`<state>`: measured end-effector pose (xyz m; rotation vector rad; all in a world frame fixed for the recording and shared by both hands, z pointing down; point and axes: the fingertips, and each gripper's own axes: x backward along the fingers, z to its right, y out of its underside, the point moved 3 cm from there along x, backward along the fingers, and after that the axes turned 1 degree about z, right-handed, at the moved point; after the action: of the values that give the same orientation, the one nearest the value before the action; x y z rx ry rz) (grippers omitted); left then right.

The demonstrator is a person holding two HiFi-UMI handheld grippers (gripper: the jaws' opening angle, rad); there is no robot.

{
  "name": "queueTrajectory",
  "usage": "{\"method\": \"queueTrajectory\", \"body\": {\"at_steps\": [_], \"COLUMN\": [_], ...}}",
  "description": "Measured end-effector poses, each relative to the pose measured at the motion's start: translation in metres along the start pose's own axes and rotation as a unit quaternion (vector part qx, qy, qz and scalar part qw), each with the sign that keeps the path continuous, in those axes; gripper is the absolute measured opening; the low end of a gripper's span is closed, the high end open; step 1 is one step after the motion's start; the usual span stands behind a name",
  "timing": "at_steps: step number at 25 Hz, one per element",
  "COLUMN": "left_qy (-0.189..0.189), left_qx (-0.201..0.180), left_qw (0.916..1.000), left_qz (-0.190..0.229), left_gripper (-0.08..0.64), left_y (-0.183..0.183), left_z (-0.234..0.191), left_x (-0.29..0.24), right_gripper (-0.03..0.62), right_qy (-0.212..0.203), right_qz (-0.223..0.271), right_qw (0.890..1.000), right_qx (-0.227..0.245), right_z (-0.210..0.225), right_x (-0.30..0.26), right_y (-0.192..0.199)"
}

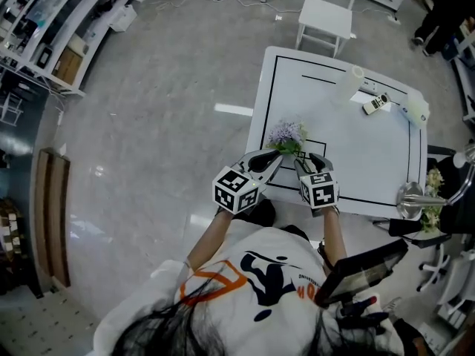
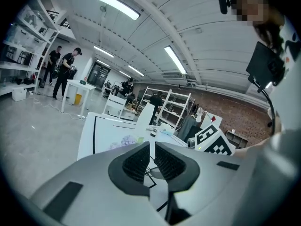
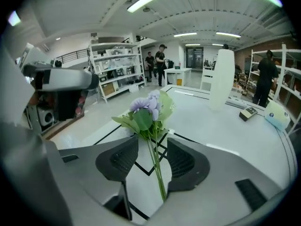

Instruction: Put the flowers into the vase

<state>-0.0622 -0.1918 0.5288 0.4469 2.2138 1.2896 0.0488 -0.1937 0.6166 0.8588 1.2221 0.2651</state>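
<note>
Lilac flowers [image 3: 149, 108] rest with stems between the parted jaws of the right hand-held gripper [image 3: 153, 141], left hand-held gripper [image 2: 152, 149] closed and empty: grasp step; next, clamp stems, carry to vase [image 3: 222, 79] beyond.

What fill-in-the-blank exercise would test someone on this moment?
The right gripper has the ___ of the flowers between its jaws.
Those jaws stand ___, not pressing on them.
The left gripper is shut on ___.
The vase on the table is ___ in colour.
Missing words: stems; open; nothing; white.
</note>
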Motion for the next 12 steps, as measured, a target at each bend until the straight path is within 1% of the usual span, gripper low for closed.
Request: {"method": "queueTrajectory", "body": {"at_steps": [2, 5, 8, 10, 12], "left_qy": [0.005, 0.014, 0.022, 0.025, 0.026], "left_qx": [0.0, 0.0, 0.001, 0.002, 0.004], "left_qw": [1.0, 0.9999, 0.9997, 0.9996, 0.9996], "left_qz": [-0.003, -0.009, -0.014, -0.014, -0.014], "left_gripper": [0.038, 0.038, 0.038, 0.038, 0.038], "left_y": [-0.001, -0.003, -0.005, -0.006, -0.007], "left_z": [-0.006, -0.013, -0.018, -0.022, -0.028], "left_x": [-0.004, -0.008, -0.01, -0.012, -0.014], "right_gripper": [0.192, 0.198, 0.198, 0.196, 0.147], "right_qy": [-0.001, -0.009, -0.003, 0.0, 0.0], "right_qz": [-0.034, -0.072, -0.111, -0.13, -0.145], "right_qw": [0.999, 0.997, 0.993, 0.99, 0.988], "right_qx": [0.016, 0.03, 0.052, 0.058, 0.045], "right_z": [0.002, -0.002, -0.003, -0.003, -0.004], "right_x": [-0.013, -0.029, -0.04, -0.047, -0.053], "right_y": [0.001, -0.001, 0.0, 0.002, 0.005]}}
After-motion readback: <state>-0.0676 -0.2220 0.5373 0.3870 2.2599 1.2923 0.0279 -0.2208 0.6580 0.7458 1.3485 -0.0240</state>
